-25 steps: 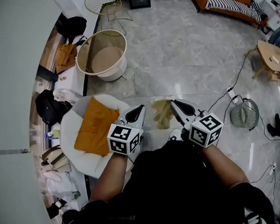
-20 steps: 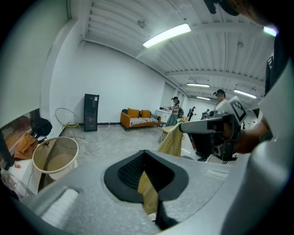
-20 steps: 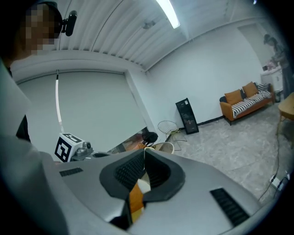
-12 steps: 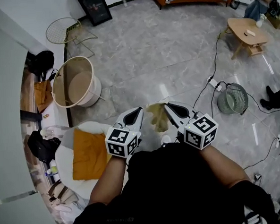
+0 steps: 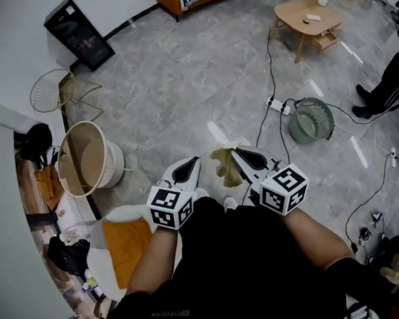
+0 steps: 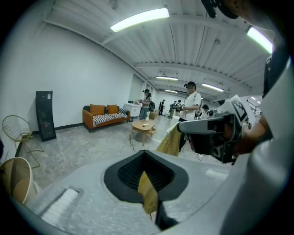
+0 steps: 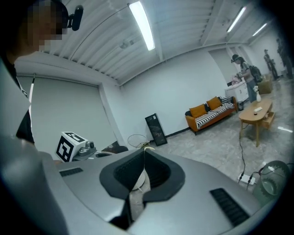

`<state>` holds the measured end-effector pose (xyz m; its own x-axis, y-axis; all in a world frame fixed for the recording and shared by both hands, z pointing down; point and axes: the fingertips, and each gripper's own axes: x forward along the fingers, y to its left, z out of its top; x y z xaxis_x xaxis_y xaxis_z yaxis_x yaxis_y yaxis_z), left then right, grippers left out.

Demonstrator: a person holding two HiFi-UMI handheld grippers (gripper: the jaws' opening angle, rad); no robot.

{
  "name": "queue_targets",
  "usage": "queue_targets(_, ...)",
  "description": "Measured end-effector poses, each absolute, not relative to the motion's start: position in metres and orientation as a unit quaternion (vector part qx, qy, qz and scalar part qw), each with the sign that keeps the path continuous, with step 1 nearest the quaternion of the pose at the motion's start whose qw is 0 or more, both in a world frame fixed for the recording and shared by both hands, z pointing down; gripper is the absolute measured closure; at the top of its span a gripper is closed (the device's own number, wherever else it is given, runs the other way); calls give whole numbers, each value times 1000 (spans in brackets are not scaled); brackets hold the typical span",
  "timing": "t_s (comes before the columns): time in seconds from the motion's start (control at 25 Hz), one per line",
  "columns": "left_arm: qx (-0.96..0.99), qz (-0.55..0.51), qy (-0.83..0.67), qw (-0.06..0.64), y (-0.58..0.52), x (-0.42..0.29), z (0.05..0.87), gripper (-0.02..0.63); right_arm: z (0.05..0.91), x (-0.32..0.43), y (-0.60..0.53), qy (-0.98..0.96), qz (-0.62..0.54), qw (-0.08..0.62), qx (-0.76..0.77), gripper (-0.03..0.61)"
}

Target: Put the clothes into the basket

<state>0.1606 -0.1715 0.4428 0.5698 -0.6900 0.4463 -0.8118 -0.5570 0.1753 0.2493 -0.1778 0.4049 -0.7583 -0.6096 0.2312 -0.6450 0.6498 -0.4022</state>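
As the left gripper (image 5: 194,162) and right gripper (image 5: 236,153) each pinch a top edge of the yellow cloth (image 5: 226,171) at frame centre, it hangs limp and light, probably best held there, the basket (image 5: 75,163) at middle left.

Forearms extended side by side, left gripper (image 5: 194,163) and right gripper (image 5: 237,154) each clamp the yellow cloth (image 5: 224,169).

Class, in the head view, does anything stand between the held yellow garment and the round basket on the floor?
Nothing visible does. The yellow garment, clamped by the left gripper and the right gripper, has only bare floor between it and the basket. The orange cushion lies nearer the person, off that line.
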Motion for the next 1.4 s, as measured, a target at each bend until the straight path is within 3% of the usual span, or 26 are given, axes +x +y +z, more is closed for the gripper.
queue_targets(0.84, 957, 217, -152, 120, -327, 355, 451, 620, 434, 436, -263, -745, 260, 1, 614, 558)
queue_targets(1.4, 969, 229, -5, 97, -370, 418, 462, 620, 437, 503, -291, -627, 260, -41, 734, 558)
